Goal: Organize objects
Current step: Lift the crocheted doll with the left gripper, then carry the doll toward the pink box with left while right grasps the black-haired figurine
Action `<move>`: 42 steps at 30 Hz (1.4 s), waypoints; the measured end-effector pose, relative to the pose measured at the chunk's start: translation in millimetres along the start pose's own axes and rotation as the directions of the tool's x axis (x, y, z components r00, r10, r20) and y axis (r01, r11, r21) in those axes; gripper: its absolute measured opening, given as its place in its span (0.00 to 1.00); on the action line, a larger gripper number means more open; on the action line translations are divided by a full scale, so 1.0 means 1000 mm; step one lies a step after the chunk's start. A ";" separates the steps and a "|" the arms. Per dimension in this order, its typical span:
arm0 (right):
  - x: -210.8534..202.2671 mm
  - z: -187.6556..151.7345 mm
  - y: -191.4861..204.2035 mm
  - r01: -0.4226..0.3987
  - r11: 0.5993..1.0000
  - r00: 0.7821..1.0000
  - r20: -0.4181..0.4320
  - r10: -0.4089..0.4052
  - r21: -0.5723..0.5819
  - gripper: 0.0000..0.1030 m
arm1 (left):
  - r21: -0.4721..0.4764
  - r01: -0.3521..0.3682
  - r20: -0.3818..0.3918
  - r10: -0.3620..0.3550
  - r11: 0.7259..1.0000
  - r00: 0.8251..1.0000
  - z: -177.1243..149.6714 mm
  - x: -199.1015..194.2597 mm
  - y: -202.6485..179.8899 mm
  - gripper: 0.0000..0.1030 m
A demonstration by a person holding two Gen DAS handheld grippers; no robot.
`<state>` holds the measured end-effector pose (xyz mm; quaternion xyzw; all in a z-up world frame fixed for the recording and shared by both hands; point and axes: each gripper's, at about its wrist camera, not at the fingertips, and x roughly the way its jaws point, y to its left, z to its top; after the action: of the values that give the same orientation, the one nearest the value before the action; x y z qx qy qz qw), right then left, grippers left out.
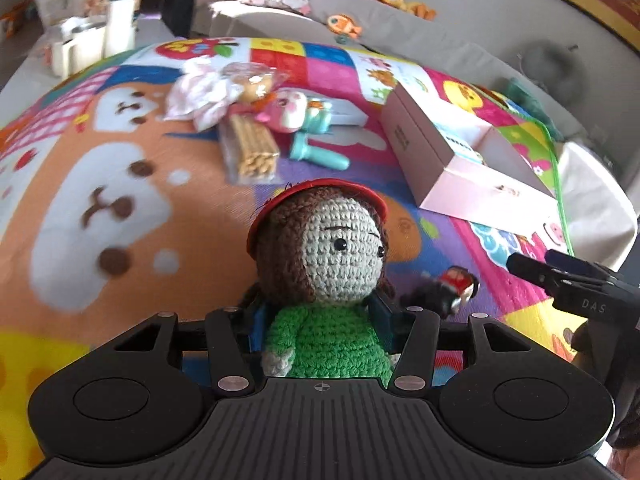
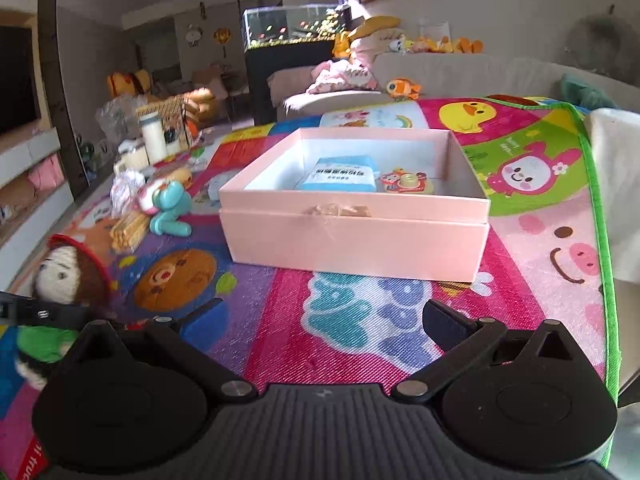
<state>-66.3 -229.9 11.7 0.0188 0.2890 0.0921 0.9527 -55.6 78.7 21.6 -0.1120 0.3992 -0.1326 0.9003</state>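
My left gripper (image 1: 320,316) has the doll (image 1: 324,280) between its jaws: the blue pads sit against both sides of her green body, just under the head, so I am gripping her. She stands upright at the bottom centre of the left wrist view, red cap on, face turned toward the right of the frame. In the right wrist view the same doll (image 2: 60,276) shows at the left edge, above the mat (image 2: 360,320).

My right gripper (image 2: 320,316) has its jaws spread wide with nothing between them, only the mat below. In the left wrist view it (image 1: 560,276) juts in from the right edge.

The pink box (image 2: 352,240) lies open in the middle of the right wrist view, on the mat, with a blue packet (image 2: 344,174) and a small round toy (image 2: 404,182) inside, side by side. In the left wrist view the box (image 1: 460,152) is at upper right.

A pile of things waits at the upper centre of the left view: a teal toy (image 1: 316,152), a pack of sticks (image 1: 250,148), a pink plush (image 1: 286,110) and a pale cloth bundle (image 1: 200,96). A small red and black toy (image 1: 444,290) lies on the mat just right of the doll.
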 end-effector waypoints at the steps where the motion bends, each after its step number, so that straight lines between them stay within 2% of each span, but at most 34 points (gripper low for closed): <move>1: -0.001 0.001 0.006 -0.030 0.999 0.999 -0.011 0.030 -0.011 1.00 | -0.020 0.009 0.006 -0.008 1.000 1.000 -0.002 -0.002 0.004 0.54; 5: -0.009 0.000 0.049 -0.198 0.972 0.980 -0.049 0.193 -0.129 1.00 | -0.041 0.016 0.018 -0.015 0.999 1.000 -0.001 -0.003 0.007 0.54; 8: -0.007 -0.002 0.082 -0.238 0.949 0.971 -0.079 0.227 -0.208 1.00 | -0.017 0.008 0.028 -0.008 1.000 1.000 -0.003 -0.004 0.005 0.54; 10: 0.001 -0.003 0.094 -0.245 0.944 0.968 -0.114 0.225 -0.220 0.93 | -0.024 0.014 0.037 -0.014 1.000 0.999 -0.005 -0.004 0.007 0.54; 11: 0.005 -0.003 0.098 -0.247 0.943 0.966 -0.132 0.222 -0.222 0.86 | -0.028 0.017 0.041 -0.016 0.999 0.999 -0.005 -0.004 0.007 0.54; 12: 0.010 -0.003 0.100 -0.245 0.944 0.965 -0.148 0.216 -0.222 0.76 | -0.030 0.019 0.044 -0.018 0.999 0.999 -0.005 -0.004 0.008 0.54; 14: 0.013 -0.004 0.102 -0.245 0.945 0.962 -0.176 0.209 -0.216 0.63 | -0.027 0.017 0.047 -0.016 0.999 0.999 -0.006 -0.004 0.007 0.54; 21: -0.029 0.010 0.079 -0.203 0.958 0.978 -0.085 0.189 -0.203 0.63 | -0.023 0.007 0.062 -0.006 1.000 0.998 -0.009 -0.004 0.005 0.54; 27: -0.063 0.014 0.048 -0.105 0.976 0.994 0.003 0.107 -0.191 0.63 | -0.011 -0.013 0.070 0.013 1.000 0.997 -0.011 -0.004 0.001 0.54; 31: -0.080 0.013 0.026 -0.038 0.987 0.997 0.063 0.049 -0.158 0.63 | 0.040 -0.040 0.051 0.038 0.998 0.998 -0.004 -0.003 -0.011 0.52; 34: -0.086 0.013 0.011 -0.013 0.993 0.994 0.109 0.026 -0.117 0.63 | 0.026 0.047 0.039 -0.048 0.999 0.998 0.016 -0.001 -0.022 0.51; 37: -0.086 0.014 -0.003 -0.003 0.997 0.989 0.145 0.014 -0.075 0.63 | 0.066 0.123 0.066 -0.127 0.990 0.990 0.049 0.002 -0.050 0.51; 42: -0.079 0.013 -0.021 -0.021 1.000 0.985 0.171 0.021 -0.005 0.63 | 0.147 0.260 0.104 -0.276 0.954 0.956 0.113 0.036 -0.114 0.51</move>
<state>-120.0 -265.2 63.8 0.0284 0.2057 0.1007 0.9730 35.4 -29.6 105.8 -0.1135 0.3145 -0.2724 0.9022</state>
